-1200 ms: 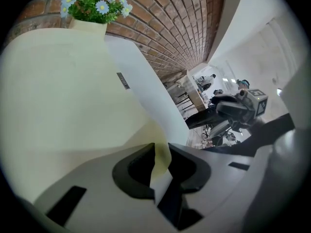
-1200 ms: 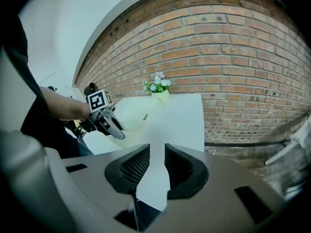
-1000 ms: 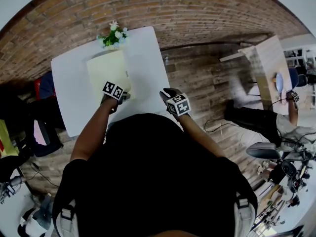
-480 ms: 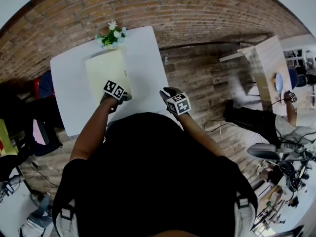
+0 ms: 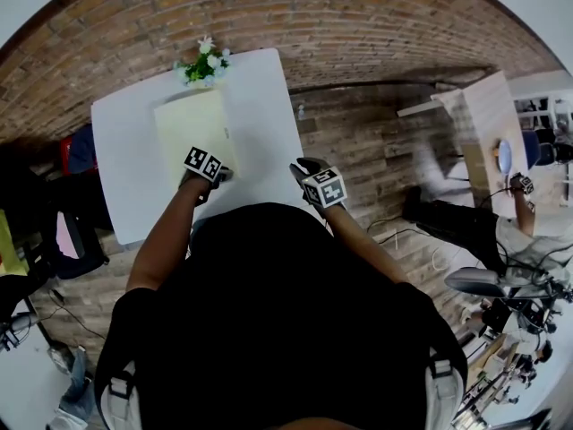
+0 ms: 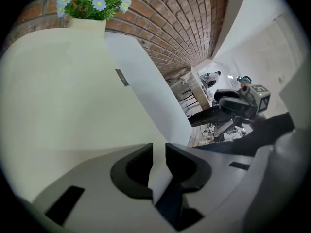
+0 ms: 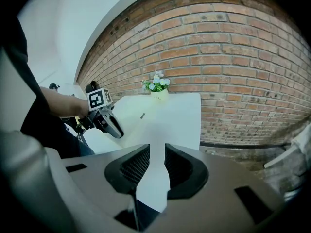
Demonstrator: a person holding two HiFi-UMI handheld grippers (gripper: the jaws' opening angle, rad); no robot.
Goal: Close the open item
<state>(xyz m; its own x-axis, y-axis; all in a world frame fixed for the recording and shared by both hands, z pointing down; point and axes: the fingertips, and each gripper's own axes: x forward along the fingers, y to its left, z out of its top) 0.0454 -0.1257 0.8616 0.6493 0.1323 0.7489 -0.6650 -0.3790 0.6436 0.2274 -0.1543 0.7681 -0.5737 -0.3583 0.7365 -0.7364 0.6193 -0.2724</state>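
Left gripper (image 6: 159, 149) jaws just being narrowed, nothing between, by smooth flat cream folder (image 6: 63, 96), right gripper (image 7: 157, 152) being held narrowly apart, empty.

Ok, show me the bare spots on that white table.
Bare: the strip of white table between the yellow folder and the right edge, and another strip left of the folder. Crowded: the far edge, where the potted flowers stand behind the folder, and its near right corner, where the left gripper sits, jaws just closed further with nothing between them.
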